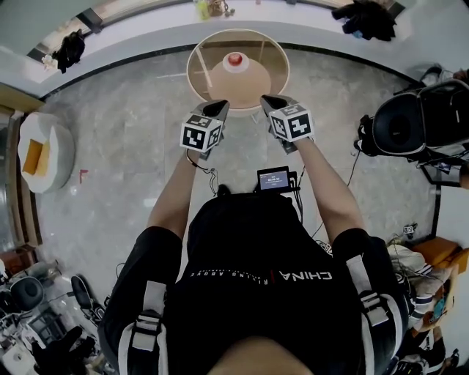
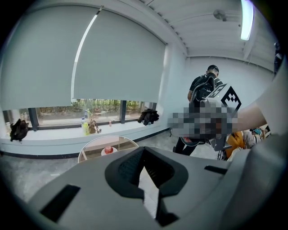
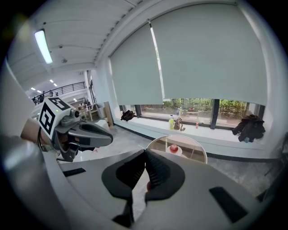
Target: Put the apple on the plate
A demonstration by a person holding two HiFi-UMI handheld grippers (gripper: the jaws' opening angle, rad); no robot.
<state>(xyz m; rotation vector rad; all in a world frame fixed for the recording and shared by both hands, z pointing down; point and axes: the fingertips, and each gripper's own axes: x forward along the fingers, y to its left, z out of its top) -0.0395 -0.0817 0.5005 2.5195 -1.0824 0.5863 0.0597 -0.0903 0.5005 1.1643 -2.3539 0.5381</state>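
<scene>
A red apple (image 1: 234,59) sits on a small white plate (image 1: 234,67) in the middle of a round wooden table (image 1: 204,82), ahead of me. Both grippers hover side by side over the table's near edge, well short of the apple. My left gripper (image 1: 220,108) is shut with nothing in it, and so is my right gripper (image 1: 270,101). In the left gripper view the apple (image 2: 108,149) and table (image 2: 90,146) lie beyond the jaw tips (image 2: 144,148). The right gripper view shows the apple (image 3: 173,148) on its plate (image 3: 174,152), and the left gripper (image 3: 110,137) at left.
A window ledge (image 1: 146,33) behind the table carries bottles (image 1: 202,9) and black bags (image 1: 366,18). A white round seat (image 1: 44,150) stands at left, a black case (image 1: 399,128) and cables at right. In the left gripper view another person (image 2: 204,90) stands at the back.
</scene>
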